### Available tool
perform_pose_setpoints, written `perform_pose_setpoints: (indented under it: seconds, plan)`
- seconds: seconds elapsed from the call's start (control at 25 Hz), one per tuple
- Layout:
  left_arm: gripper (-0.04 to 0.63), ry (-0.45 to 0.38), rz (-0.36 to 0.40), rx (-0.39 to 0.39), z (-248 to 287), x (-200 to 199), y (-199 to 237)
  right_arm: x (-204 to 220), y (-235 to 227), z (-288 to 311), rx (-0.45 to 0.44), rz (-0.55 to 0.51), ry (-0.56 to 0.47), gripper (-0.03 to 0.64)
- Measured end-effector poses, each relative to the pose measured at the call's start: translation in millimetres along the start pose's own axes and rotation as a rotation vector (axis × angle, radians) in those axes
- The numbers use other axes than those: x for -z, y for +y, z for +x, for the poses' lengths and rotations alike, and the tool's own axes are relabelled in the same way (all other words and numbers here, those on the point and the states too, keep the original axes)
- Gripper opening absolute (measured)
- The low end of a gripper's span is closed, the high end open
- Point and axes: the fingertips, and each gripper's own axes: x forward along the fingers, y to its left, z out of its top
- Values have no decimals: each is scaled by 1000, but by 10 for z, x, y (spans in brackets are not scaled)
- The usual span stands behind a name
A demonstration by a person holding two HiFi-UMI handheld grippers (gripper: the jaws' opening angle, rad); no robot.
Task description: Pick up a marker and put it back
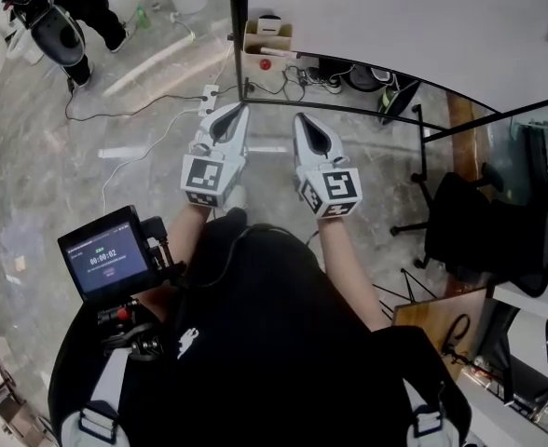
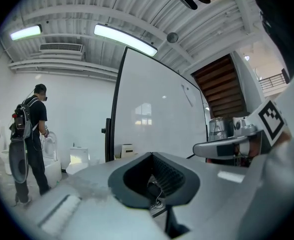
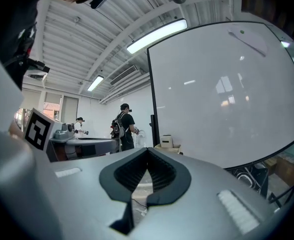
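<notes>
The left gripper and right gripper hang side by side before the whiteboard, both with fingers clenched on nothing. A thin slanted bar high on the board may be the marker (too small to tell).

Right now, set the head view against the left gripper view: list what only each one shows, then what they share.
Only the head view: the small screen by the person's left arm and the black office chair.
Only the left gripper view: the ceiling strip lights and the wooden staircase.
Both: the whiteboard, the left gripper and the right gripper, each with its jaws together and nothing between them. No marker can be made out in either view.
</notes>
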Motion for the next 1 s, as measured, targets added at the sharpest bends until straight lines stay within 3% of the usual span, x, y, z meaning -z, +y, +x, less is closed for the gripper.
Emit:
perform_pose_setpoints:
  seconds: [0.32,1.0]
  plan:
    - [3,59,-23,28,500,269,556,159,-284,642,62,17,44,9]
    - [5,73,-42,146,1049,373,928,230,-561,1219,168,16,60,9]
